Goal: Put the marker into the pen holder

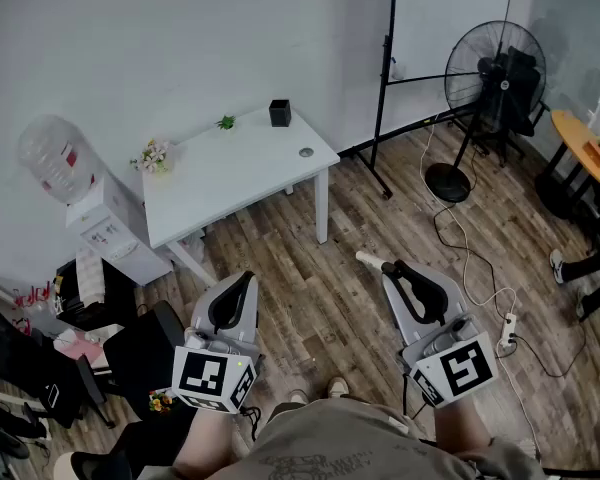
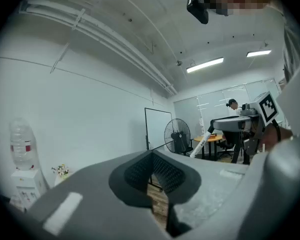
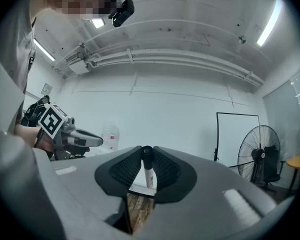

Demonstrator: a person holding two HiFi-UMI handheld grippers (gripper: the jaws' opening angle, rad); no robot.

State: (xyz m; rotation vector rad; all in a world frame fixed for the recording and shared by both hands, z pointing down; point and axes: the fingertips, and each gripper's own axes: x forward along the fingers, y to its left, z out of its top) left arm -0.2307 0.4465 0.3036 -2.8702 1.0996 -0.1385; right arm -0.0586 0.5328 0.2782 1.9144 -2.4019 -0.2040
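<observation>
**Marker in the right gripper, holder far off on the table**

The person's shirt (image 1: 350, 438) fills the bottom of the head view, and both grippers reach out from it over the wood floor (image 1: 310, 258). The right gripper (image 1: 395, 271) has its jaws closed on the marker (image 1: 370, 260). In the right gripper view the white barrel, dark at one end, is pinched between the ribbed pads. From above, a pale end pokes out past the jaw tips toward the left gripper.

The left gripper (image 1: 243, 280) is closed as well. Its pads meet at the tips with nothing between them, and only floor shows through the gap lower down.

The pen holder (image 1: 280, 113), a small black box, stands near the far edge of the white table (image 1: 230, 183), well apart from both grippers and the marker. A little bunch of flowers (image 1: 155, 155) sits at the table's left corner. A water dispenser (image 1: 105, 223) stands just beside the table on that side. Off to the right, near the wall, are a fan (image 1: 495, 73) and a whiteboard (image 1: 450, 18).
</observation>
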